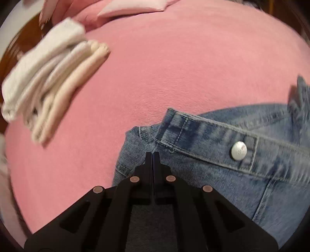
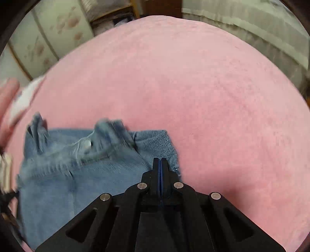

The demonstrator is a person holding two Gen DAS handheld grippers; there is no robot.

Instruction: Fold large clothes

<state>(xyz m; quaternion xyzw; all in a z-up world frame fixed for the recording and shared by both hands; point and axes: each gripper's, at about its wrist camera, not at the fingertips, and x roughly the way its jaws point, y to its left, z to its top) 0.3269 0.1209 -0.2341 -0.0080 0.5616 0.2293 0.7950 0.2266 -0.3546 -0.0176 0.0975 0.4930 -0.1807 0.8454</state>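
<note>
The left tongs (image 1: 153,155) are pressed together, their black tips meeting over blue denim. They pinch the jeans (image 1: 222,174) at the left end of the waistband (image 1: 209,133), where the fabric bunches just ahead of the tips. A pale metal button (image 1: 238,150) sits on the waistband to the right of the tips, apart from them. The denim spreads to the right and downward across the lower right of the left wrist view, lying on a pink blanket (image 1: 164,67) that covers the bed. At the upper left, well apart from the jeans, a stack of folded pale clothes (image 1: 50,77) in white and cream rests on the same pink cover, blurred. A pink pillow (image 1: 133,9) lies at the far top edge.

The right tongs (image 2: 159,161) are also fully closed, a thin blue line showing between their tips. They grip the jeans (image 2: 81,174) at the right edge of the garment, near a frayed border. From there the denim runs left, with the button (image 2: 87,144) and a belt loop (image 2: 37,131) blurred. The rest of that view is the pink blanket (image 2: 213,97), with a patterned wall (image 2: 48,38) and wooden furniture (image 2: 116,15) beyond the bed.
</note>
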